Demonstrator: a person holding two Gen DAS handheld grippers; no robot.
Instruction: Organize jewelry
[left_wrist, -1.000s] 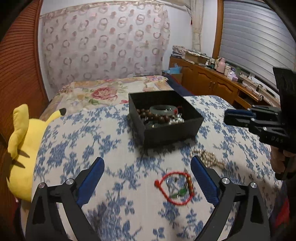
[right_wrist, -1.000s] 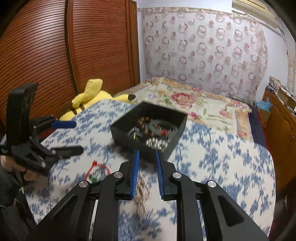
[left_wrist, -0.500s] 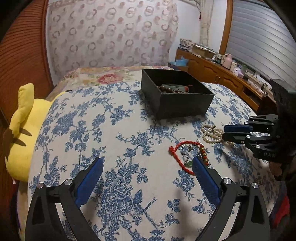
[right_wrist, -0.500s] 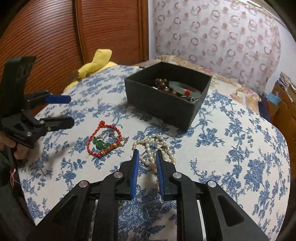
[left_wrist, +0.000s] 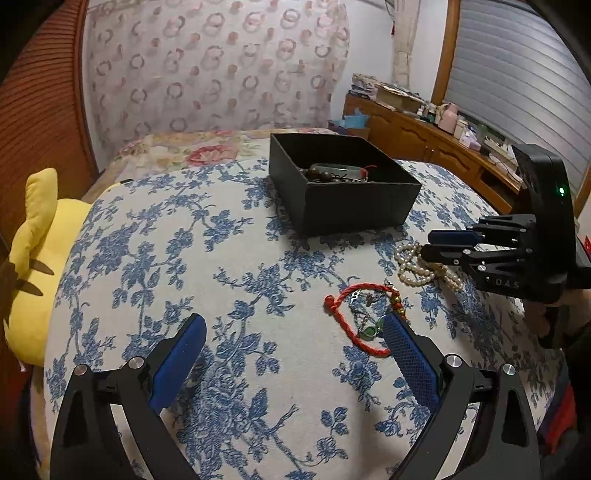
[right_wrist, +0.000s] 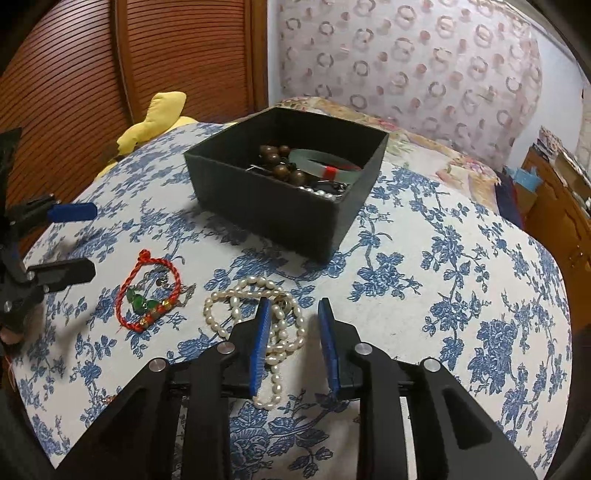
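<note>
A pearl necklace (right_wrist: 258, 314) lies in a heap on the blue-flowered cloth (right_wrist: 443, 258), and also shows in the left wrist view (left_wrist: 417, 266). My right gripper (right_wrist: 293, 306) is open, low over the cloth, with the pearls lying between its fingers, loose. A red cord bracelet with green beads (right_wrist: 147, 291) lies left of the pearls; in the left wrist view it (left_wrist: 358, 317) lies by my right finger. My left gripper (left_wrist: 291, 332) is wide open and empty. The black box (right_wrist: 288, 184) holds brown beads, a green bangle and other pieces.
A yellow plush toy (left_wrist: 33, 258) lies at the left edge of the bed. A wooden cabinet (left_wrist: 443, 147) with clutter stands at the right under a shuttered window. Wooden sliding doors (right_wrist: 129, 74) stand behind the bed's left side.
My right gripper lowered the pearl necklace onto the cloth and opened, letting it go. The left gripper dropped lower, towards the red bracelet.
</note>
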